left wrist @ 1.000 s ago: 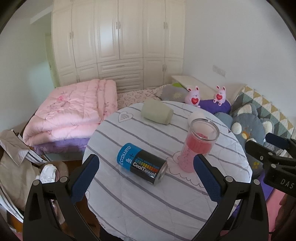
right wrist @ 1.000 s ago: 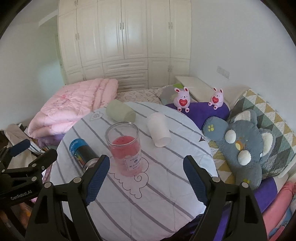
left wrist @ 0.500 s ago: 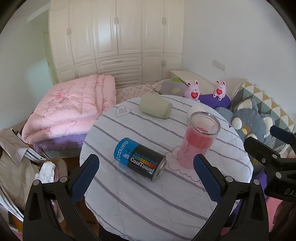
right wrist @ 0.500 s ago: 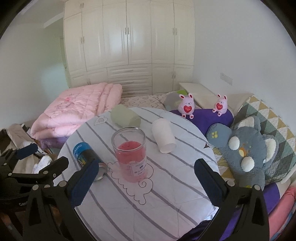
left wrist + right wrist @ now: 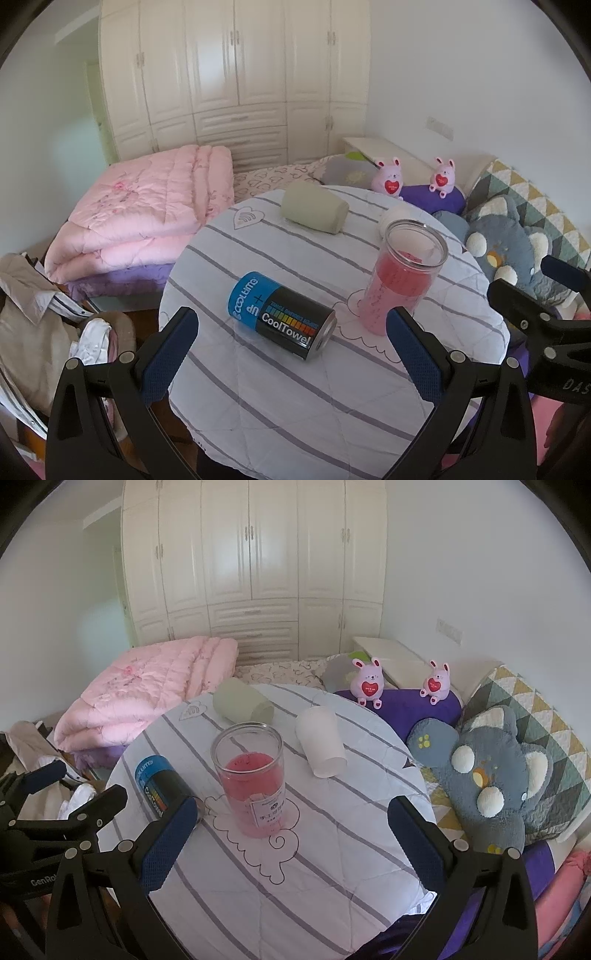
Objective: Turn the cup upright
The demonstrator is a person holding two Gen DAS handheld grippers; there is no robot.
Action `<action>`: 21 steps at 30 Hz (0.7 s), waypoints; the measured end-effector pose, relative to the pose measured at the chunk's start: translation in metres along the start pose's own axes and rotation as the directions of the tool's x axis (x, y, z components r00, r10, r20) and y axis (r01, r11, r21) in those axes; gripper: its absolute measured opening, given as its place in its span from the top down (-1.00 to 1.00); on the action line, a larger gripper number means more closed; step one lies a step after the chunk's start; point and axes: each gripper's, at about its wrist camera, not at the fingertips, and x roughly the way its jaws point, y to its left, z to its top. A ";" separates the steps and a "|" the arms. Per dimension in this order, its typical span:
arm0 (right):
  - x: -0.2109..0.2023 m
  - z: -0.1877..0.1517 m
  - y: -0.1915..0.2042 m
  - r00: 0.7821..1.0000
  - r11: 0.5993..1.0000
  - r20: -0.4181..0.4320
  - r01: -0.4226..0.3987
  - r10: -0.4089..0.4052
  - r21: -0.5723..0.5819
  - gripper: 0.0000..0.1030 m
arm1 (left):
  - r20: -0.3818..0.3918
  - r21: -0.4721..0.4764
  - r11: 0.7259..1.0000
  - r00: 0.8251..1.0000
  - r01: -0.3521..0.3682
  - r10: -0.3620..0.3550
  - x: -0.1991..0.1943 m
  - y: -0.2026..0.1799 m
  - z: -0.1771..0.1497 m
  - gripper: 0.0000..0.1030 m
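A pale green cup (image 5: 314, 207) lies on its side at the far edge of the round table (image 5: 295, 398); it also shows in the right wrist view (image 5: 242, 705). A white cup (image 5: 320, 741) lies on its side to its right, mostly hidden behind the jar in the left wrist view (image 5: 393, 218). My left gripper (image 5: 291, 350) is open and empty above the near table edge. My right gripper (image 5: 291, 838) is open and empty, near the jar.
A clear jar of pink stuff (image 5: 250, 775) stands upright mid-table (image 5: 404, 280). A blue-black "CoolTowel" can (image 5: 282, 314) lies on its side. A folded pink quilt (image 5: 147, 214) is left, plush toys and cushions (image 5: 491, 768) right, clothes (image 5: 29, 317) at left.
Both grippers have pulled back and risen slightly, so the table shows a little farther off. The right gripper's jaws have opened wider. Nothing on the table has moved.
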 end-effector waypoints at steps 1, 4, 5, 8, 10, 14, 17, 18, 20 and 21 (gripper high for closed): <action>0.001 0.000 0.000 1.000 1.000 -0.003 0.001 -0.001 -0.002 -1.00 | -0.003 -0.001 1.000 1.000 0.003 -0.003 0.001 0.000 0.000 -1.00; 0.003 -0.001 0.000 1.000 1.000 -0.012 0.000 0.000 -0.003 -1.00 | -0.013 -0.002 1.000 1.000 0.013 -0.013 0.005 0.001 -0.002 -1.00; 0.004 -0.001 0.000 1.000 1.000 -0.016 0.000 0.000 -0.005 -1.00 | -0.014 -0.001 1.000 1.000 0.016 -0.016 0.005 0.001 -0.001 -1.00; 0.006 -0.001 0.001 1.000 1.000 -0.025 0.002 -0.002 -0.005 -1.00 | -0.013 0.001 1.000 1.000 0.027 -0.027 0.006 0.001 -0.002 -1.00; 0.007 -0.001 0.001 1.000 1.000 -0.029 0.004 -0.004 -0.006 -1.00 | -0.013 0.003 1.000 1.000 0.024 -0.023 0.006 0.000 -0.002 -1.00; 0.011 -0.001 0.001 0.999 1.000 -0.038 0.007 -0.007 -0.007 -1.00 | -0.019 0.006 1.000 1.000 0.019 -0.019 0.009 0.000 -0.001 -0.99; 0.014 -0.001 0.001 0.999 1.000 -0.049 0.009 -0.009 -0.006 -1.00 | -0.025 0.004 1.000 0.999 0.022 -0.022 0.010 0.000 -0.001 -1.00; 0.014 -0.001 0.001 0.999 1.000 -0.051 0.009 -0.009 -0.007 -1.00 | -0.027 0.002 1.000 0.999 0.024 -0.024 0.011 0.001 -0.001 -1.00; 0.016 -0.001 0.001 0.998 1.000 -0.055 0.010 -0.010 -0.008 -1.00 | -0.026 0.000 1.000 0.999 0.024 -0.024 0.012 0.001 0.000 -1.00; 0.016 -0.001 0.001 0.998 1.000 -0.055 0.011 -0.011 -0.008 -1.00 | -0.027 0.002 1.000 0.999 0.024 -0.024 0.013 0.001 0.000 -0.99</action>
